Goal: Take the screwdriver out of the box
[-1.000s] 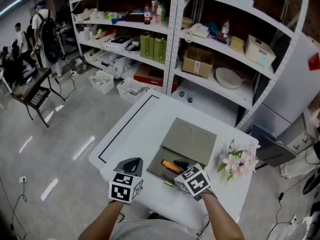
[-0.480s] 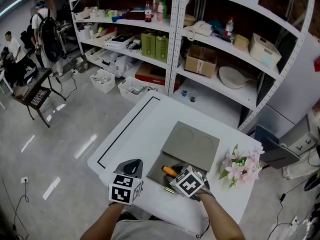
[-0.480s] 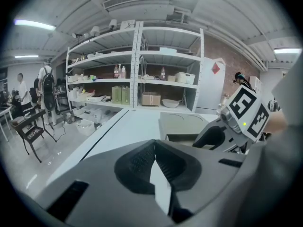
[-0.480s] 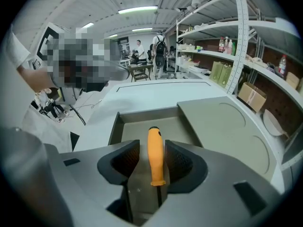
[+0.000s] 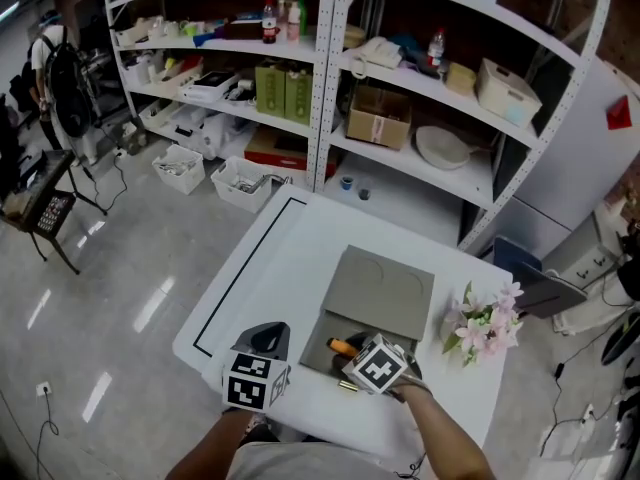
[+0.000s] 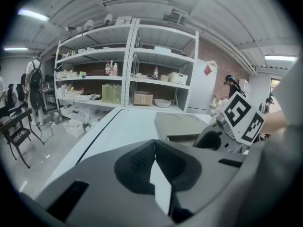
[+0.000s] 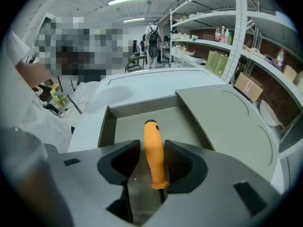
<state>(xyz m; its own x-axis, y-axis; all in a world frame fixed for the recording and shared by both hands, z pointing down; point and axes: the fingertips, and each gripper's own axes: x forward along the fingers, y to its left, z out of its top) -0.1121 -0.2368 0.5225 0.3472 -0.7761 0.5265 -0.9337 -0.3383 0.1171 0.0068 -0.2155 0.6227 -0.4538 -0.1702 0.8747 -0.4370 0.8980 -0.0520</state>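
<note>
A grey box point(image 5: 322, 345) stands on the white table point(image 5: 290, 248) with its lid point(image 5: 381, 290) folded back flat. The screwdriver point(image 5: 341, 346) has an orange handle and lies over the box's front part. My right gripper point(image 5: 356, 349) is shut on it. In the right gripper view the screwdriver's handle point(image 7: 151, 137) runs between the jaws of the right gripper point(image 7: 152, 145), pointing away over the box floor point(image 7: 128, 124). My left gripper point(image 5: 268, 335) sits left of the box above the table, shut and empty; in its own view the left gripper point(image 6: 154, 144) has its tips touching.
Pink flowers point(image 5: 485, 320) stand at the table's right side beside the lid. A black line point(image 5: 240, 268) frames the table's left half. White shelving point(image 5: 330, 88) with boxes and bottles rises behind the table, and bins point(image 5: 182, 165) sit on the floor to the left.
The head view has shifted a little to the right. My right gripper stays at the orange handle over the box front. The left gripper has not moved.
</note>
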